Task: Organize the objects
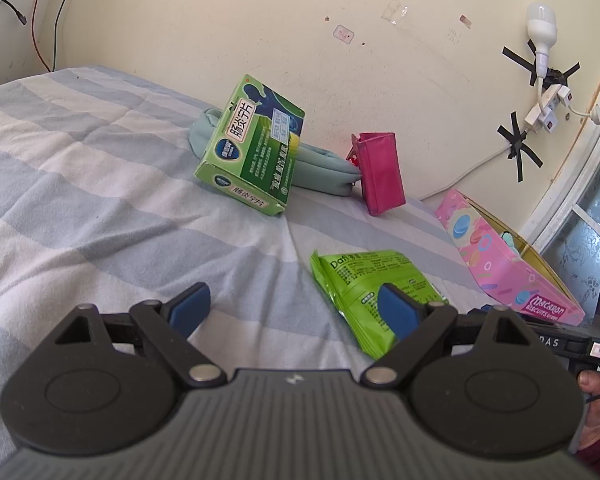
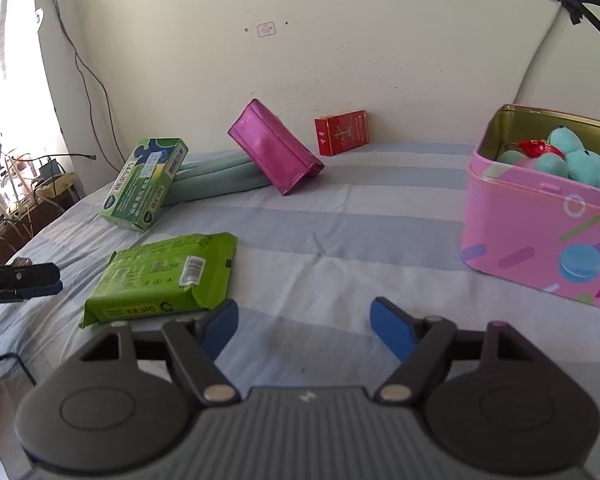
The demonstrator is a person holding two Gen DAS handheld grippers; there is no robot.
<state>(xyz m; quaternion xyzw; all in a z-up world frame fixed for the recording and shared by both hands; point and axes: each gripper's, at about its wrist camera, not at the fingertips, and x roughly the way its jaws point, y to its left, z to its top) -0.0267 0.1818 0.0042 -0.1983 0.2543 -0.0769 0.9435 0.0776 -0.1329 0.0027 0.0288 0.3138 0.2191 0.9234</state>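
Note:
A green snack packet lies flat on the striped bed sheet. A green medicine box leans on a teal pouch. A magenta wallet leans there too. A red box stands by the wall. A pink tin holds a teal plush toy. My left gripper is open and empty, its right finger over the packet. My right gripper is open and empty over bare sheet, right of the packet.
The wall runs behind the bed. Cables hang at the left and a plug strip is taped at the right. The left gripper shows at the left edge of the right wrist view.

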